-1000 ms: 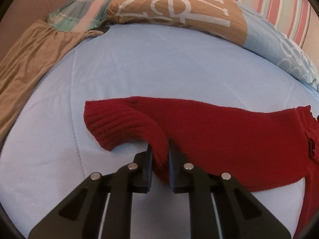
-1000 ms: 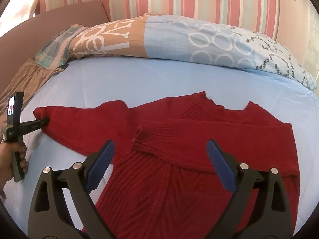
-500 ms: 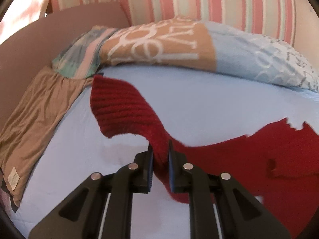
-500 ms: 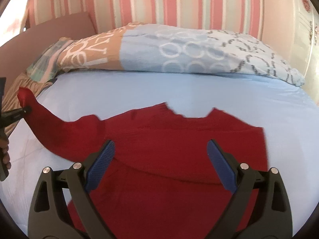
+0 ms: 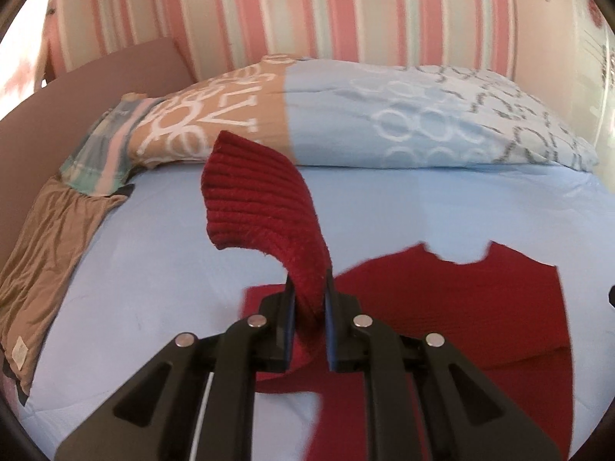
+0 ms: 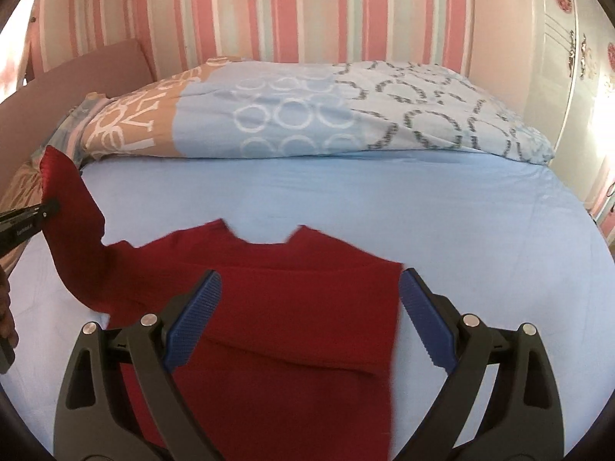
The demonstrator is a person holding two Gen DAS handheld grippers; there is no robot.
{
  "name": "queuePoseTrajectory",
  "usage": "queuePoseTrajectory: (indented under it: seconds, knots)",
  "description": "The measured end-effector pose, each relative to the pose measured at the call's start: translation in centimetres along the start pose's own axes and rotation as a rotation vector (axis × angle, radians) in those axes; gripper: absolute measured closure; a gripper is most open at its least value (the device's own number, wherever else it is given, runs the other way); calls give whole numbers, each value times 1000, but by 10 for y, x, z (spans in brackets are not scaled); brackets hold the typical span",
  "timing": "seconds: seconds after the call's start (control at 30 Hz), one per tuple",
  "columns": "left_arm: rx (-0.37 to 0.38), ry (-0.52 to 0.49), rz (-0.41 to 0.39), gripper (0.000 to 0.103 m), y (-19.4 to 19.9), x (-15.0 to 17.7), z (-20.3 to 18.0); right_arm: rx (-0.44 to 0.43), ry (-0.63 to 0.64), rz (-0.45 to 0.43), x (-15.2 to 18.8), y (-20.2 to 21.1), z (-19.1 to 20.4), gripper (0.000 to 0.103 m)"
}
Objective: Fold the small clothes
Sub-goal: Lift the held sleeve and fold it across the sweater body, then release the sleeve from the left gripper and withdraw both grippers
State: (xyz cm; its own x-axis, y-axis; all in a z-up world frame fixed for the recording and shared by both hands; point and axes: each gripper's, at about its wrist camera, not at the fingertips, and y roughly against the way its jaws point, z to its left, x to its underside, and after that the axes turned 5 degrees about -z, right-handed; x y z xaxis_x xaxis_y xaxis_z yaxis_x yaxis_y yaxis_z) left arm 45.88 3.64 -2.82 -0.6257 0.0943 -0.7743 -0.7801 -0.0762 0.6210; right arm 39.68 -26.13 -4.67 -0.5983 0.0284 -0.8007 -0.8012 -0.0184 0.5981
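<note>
A red knit sweater [image 6: 292,307] lies flat on the light blue bed sheet [image 6: 384,207], its right sleeve folded across the chest. My left gripper [image 5: 309,299] is shut on the sweater's left sleeve [image 5: 265,207] and holds it lifted above the bed, the ribbed cuff standing up. The raised sleeve [image 6: 73,230] and the left gripper's tip [image 6: 48,207] show at the left of the right wrist view. My right gripper [image 6: 309,315] is open and empty, hovering over the sweater's body [image 5: 480,307].
A patterned blue and tan duvet [image 6: 307,115] lies bunched at the head of the bed. A tan cloth [image 5: 50,253] lies along the left edge beside a brown headboard panel [image 5: 57,103]. A striped wall stands behind.
My left gripper has lifted the sleeve off the bed and carried it up and rightward toward the sweater's body. My right gripper has stayed open above the sweater, drawing back slightly.
</note>
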Motion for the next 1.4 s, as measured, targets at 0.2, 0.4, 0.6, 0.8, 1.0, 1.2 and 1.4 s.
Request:
queuePoseTrajectory:
  seconds: [0.2, 0.4, 0.6, 0.8, 1.0, 1.2, 1.4]
  knots:
    - [40, -31, 27, 91, -5, 4, -72, 24, -14, 1, 5, 4, -52, 9]
    - [67, -70, 53, 91, -24, 12, -140, 28, -39, 5, 13, 3, -90, 9]
    - [93, -106, 82, 91, -40, 30, -200, 35, -55, 28, 24, -8, -121, 9]
    - [123, -124, 111, 91, -54, 45, -244, 52, -64, 41, 34, -13, -144, 9]
    - [140, -135, 149, 90, -69, 66, -271, 65, -71, 58, 45, -17, -157, 9]
    - [75, -155, 120, 23, -61, 72, -272, 70, -78, 69, 50, -23, -154, 9]
    - [98, -150, 75, 20, -41, 61, -253, 65, -84, 62, 48, -24, -145, 9]
